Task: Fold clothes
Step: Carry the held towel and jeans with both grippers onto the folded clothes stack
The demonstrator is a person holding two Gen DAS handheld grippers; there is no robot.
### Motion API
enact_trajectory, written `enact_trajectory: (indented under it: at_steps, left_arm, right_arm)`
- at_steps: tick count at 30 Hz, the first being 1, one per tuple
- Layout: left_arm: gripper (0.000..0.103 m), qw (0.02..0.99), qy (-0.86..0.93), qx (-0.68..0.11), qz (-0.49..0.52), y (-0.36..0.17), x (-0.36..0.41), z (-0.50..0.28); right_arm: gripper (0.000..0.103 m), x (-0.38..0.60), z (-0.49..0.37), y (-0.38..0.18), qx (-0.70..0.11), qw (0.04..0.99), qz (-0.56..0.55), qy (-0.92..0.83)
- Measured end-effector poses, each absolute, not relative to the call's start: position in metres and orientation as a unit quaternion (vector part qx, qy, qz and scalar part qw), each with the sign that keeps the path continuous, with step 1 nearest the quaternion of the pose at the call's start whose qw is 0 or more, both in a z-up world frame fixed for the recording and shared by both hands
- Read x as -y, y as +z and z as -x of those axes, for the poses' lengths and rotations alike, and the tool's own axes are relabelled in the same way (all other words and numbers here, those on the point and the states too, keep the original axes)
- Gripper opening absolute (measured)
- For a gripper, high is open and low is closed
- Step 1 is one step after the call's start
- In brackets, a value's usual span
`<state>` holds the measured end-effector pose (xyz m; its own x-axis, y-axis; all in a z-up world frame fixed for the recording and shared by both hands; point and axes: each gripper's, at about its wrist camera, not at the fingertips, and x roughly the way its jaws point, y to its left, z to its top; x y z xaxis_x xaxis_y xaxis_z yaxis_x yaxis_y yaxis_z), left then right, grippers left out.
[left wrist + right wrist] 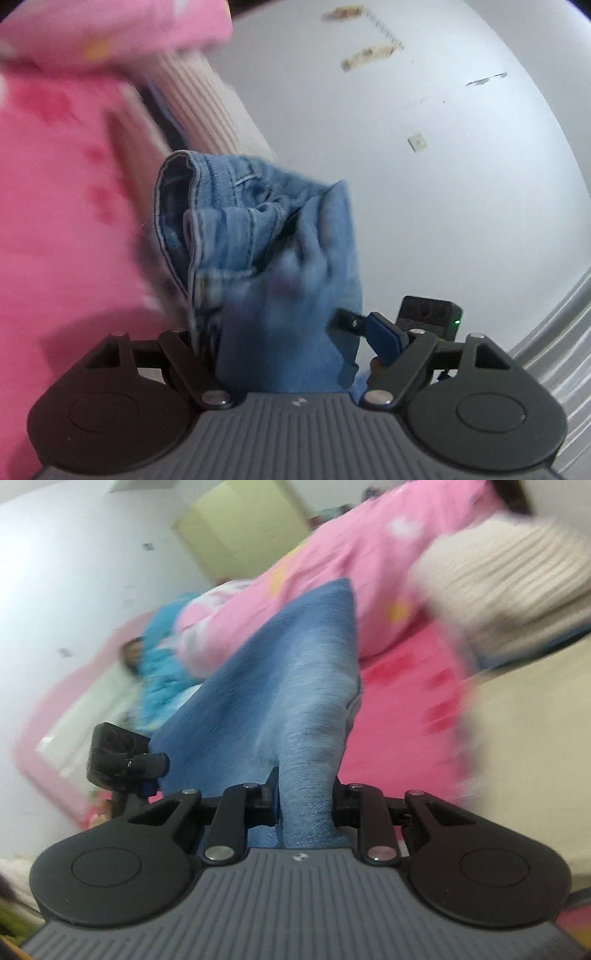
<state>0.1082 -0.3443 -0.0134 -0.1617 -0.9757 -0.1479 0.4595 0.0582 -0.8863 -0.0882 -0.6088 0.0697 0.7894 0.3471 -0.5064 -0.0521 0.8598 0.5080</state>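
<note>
Right gripper (304,801): its jaws are closing tight on a bunched fold of the jeans (295,701), pads pressing the cloth from both sides.
Jeans, right view: the denim is rising out of the jaws as a peaked sheet, its point standing well ahead of them.
Left gripper (280,325): its jaws are standing wide, with a thick wad of the jeans (258,236) filling the gap between them; only the blue pad on the right side is showing, just clear of the cloth edge, so whether the pads are pressing on the cloth I cannot tell.
Jeans, left view: the waistband and seams are bulging up just ahead of the jaws, toward their left side.
Other gripper: the right gripper's black body (428,314) is showing just right of the left jaws.
Beyond the jaws: a pink quilt (369,554) and a ribbed cream knit (498,583) are lying past the denim, blurred.
Wall (406,166): pale, ahead and right of the left jaws.
</note>
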Motion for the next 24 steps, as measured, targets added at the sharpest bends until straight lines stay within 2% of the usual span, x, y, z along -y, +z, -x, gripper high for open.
enact_trajectory:
  at_steps: [5,9,11,13,15,18,21,24]
  left_arm:
    - [0.08,0.552,-0.634,-0.468,0.272,-0.011,0.452,-0.109]
    - [0.08,0.571,-0.62,-0.472,0.258,-0.018,0.493,-0.119]
    - [0.08,0.601,-0.59,-0.481,0.243,-0.034,0.507,-0.128]
    - [0.08,0.612,-0.556,-0.505,0.248,-0.056,0.511,-0.138]
    - [0.081,0.608,-0.527,-0.53,0.268,-0.078,0.507,-0.149]
    - [0.088,0.623,-0.52,-0.503,0.297,-0.084,0.474,-0.155]
    - [0.087,0.672,-0.503,-0.455,0.299,-0.075,0.437,-0.157]
    - [0.085,0.734,-0.514,-0.365,0.251,-0.045,0.415,-0.143]
  right_arm:
    - [0.02,0.699,0.095,0.099,-0.342,0.915,-0.209,0.033]
    - [0.024,0.752,0.082,0.093,-0.357,0.912,-0.198,0.025]
    - [0.03,0.772,0.075,0.072,-0.366,0.908,-0.2,0.032]
    - [0.056,0.796,0.077,0.039,-0.369,0.901,-0.228,0.0]
    - [0.059,0.817,0.082,0.005,-0.365,0.893,-0.26,-0.052]
    - [0.06,0.823,0.107,-0.01,-0.278,0.907,-0.313,-0.048]
    - [0.063,0.818,0.133,-0.001,-0.235,0.923,-0.286,-0.104]
    - [0.06,0.797,0.149,0.022,-0.195,0.946,-0.213,-0.149]
